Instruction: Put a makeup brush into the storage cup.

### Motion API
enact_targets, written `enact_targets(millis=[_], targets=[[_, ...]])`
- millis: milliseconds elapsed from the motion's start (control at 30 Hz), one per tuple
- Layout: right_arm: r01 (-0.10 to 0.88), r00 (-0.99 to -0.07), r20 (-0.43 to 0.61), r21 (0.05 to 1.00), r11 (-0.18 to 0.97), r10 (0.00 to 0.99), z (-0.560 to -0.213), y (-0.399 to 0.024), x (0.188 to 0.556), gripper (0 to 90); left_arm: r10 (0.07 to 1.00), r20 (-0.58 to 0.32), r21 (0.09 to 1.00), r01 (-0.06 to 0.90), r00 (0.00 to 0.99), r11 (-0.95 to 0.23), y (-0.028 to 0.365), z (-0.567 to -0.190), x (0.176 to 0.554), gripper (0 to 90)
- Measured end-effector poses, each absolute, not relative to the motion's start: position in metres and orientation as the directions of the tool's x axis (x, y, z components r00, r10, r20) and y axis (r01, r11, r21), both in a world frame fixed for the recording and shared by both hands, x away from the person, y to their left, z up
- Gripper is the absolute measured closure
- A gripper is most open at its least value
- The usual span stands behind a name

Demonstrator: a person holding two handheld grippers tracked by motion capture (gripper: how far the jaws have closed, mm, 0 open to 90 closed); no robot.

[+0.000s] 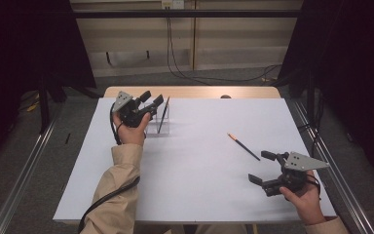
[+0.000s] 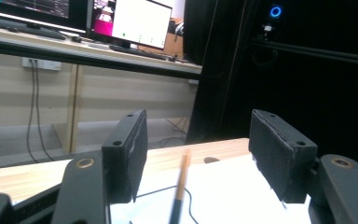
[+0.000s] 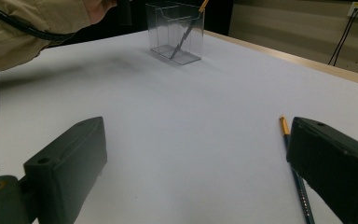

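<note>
You are letting go of the first dark pencil with an orange end [image 1: 163, 115], which is leaning tilted inside the clear plastic box-shaped holder [image 1: 158, 127] at the far left of the white tabletop [image 1: 195, 170]. Your left gripper [image 1: 152, 99] is hovering just above the holder, angled up and forward, its jaws standing apart with the pencil's top between them and neither pad pressing on it. Your right gripper [image 1: 262, 167] is waiting low over the near right of the table, jaws spread wide with nothing between them. The second dark pencil with an orange tip [image 1: 243, 146] is lying flat just beyond it. The next move likely calls for lowering those jaws astride that pencil and pinching its shaft.
</note>
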State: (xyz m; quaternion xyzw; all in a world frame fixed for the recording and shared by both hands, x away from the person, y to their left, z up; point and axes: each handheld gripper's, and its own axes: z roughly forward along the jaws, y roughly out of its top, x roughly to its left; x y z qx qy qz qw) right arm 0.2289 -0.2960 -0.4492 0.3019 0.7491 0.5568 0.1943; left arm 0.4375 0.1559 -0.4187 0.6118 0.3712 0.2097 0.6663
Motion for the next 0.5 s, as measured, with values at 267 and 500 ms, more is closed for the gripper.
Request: enact_targets(millis=[267, 500], targets=[[0.236, -0.744, 0.044, 0.951, 0.201, 0.667, -0.4493, -0.2958, 0.2288, 4.4, 0.723, -0.223, 0.975, 0.166, 0.653, 0.15, 0.1577, -0.418, 0.4341, 28.4], [0.236, -0.744, 0.042, 0.95, 0.203, 0.667, -0.4493, -0.2956, 0.2289, 4.5, 0.727, -0.204, 0.979, 0.159, 0.656, 0.131, 0.1605, -0.4148, 0.4297, 17.8]])
